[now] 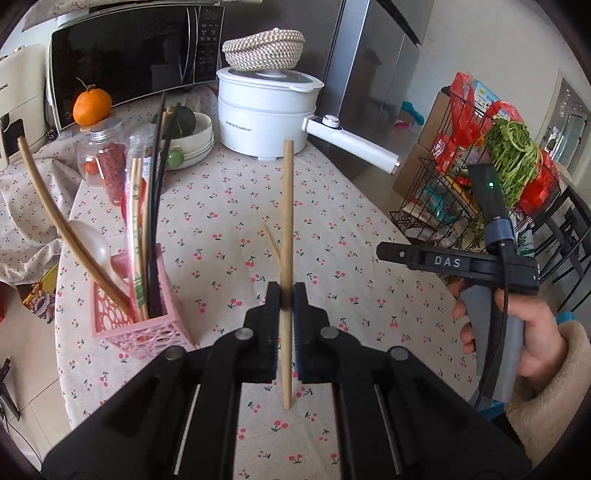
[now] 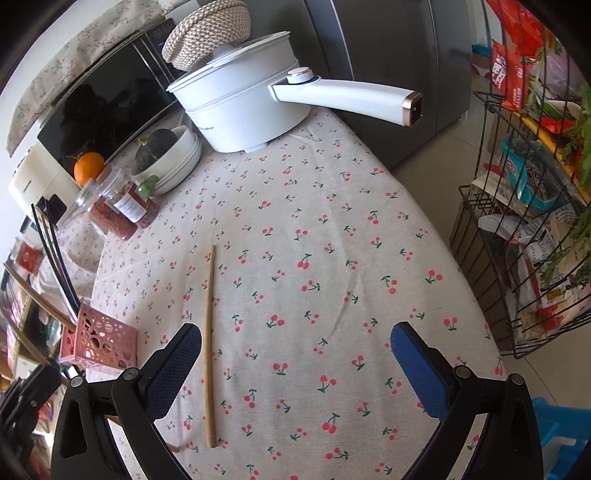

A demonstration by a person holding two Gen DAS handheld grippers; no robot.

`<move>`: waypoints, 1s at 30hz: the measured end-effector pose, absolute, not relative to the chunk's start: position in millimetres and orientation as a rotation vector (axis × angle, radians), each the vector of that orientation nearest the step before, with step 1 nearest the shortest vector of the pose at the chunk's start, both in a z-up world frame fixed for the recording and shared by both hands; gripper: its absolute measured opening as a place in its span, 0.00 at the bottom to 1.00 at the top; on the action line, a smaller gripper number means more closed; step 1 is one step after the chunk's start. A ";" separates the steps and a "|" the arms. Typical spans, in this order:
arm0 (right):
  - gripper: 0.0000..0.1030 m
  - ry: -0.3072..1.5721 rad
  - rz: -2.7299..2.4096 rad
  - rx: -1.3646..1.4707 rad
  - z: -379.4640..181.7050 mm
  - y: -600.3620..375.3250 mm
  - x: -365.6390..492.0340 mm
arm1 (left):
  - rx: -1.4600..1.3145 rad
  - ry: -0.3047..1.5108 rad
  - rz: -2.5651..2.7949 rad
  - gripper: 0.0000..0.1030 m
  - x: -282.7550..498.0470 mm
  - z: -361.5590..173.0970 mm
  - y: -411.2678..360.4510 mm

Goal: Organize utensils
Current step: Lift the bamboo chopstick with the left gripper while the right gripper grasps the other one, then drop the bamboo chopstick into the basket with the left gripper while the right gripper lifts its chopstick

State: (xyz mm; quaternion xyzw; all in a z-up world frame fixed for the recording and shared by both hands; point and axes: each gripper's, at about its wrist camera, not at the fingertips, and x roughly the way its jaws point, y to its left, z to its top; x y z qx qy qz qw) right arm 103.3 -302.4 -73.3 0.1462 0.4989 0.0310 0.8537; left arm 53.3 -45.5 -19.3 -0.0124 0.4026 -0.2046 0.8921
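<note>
**One chopstick pinched in my left tool, its mate on the cloth**

On my left wrist view, the left gripper point(image 1: 286, 295) sits low in the centre of the frame with its jaws pressed together on a wooden chopstick point(image 1: 287, 229). The stick stands nearly upright between the pads, its top reaching up toward the middle of the frame and its lower end poking out below the jaws. Just left of it, behind it, I see a thin slanted sliver of a second chopstick point(image 1: 272, 244) on the cherry-print tablecloth point(image 1: 229, 206).

At the lower left of that view stands the pink perforated holder point(image 1: 122, 317), already carrying black chopsticks, wrapped chopsticks, a curved wooden handle and a white spoon. The right gripper point(image 1: 384, 253) shows at the right edge, gripped in my hand point(image 1: 532, 339).

On my right wrist view, the right gripper point(image 2: 291, 354) is spread wide, blue pads point(image 2: 417, 365) well apart and holding nothing. The second chopstick lies flat on the cloth at lower left of centre, just beside the left-hand pad; whether they touch I cannot tell. The pink holder sits at the lower left edge.

A white electric pot point(image 2: 236, 107) with a woven basket point(image 2: 207, 29) on its lid occupies the top of the frame.
</note>
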 end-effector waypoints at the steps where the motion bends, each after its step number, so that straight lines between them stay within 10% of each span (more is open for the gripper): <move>1: 1.00 1.060 0.077 0.294 -75.3 -294.0 105.9 | -0.035 0.824 -0.421 0.07 49.3 -18.3 -38.8; 7: 0.99 1.160 0.116 0.199 -93.7 -241.2 128.0 | -0.088 0.825 -0.430 0.07 48.9 -17.7 -12.7; 11: 0.66 1.225 0.093 0.180 -109.7 -221.7 150.1 | -0.146 0.855 -0.446 0.07 43.1 -18.6 6.1; 23: 0.37 1.243 0.097 -0.005 -136.8 -164.6 168.4 | -0.164 0.815 -0.418 0.07 25.0 -3.6 51.1; 26: 0.09 1.223 0.124 -0.061 -137.2 -157.4 164.5 | -0.178 0.802 -0.416 0.07 23.0 0.5 57.9; 30: 0.07 1.222 0.179 -0.031 -132.5 -157.3 155.8 | -0.173 0.733 -0.402 0.07 15.8 15.9 64.3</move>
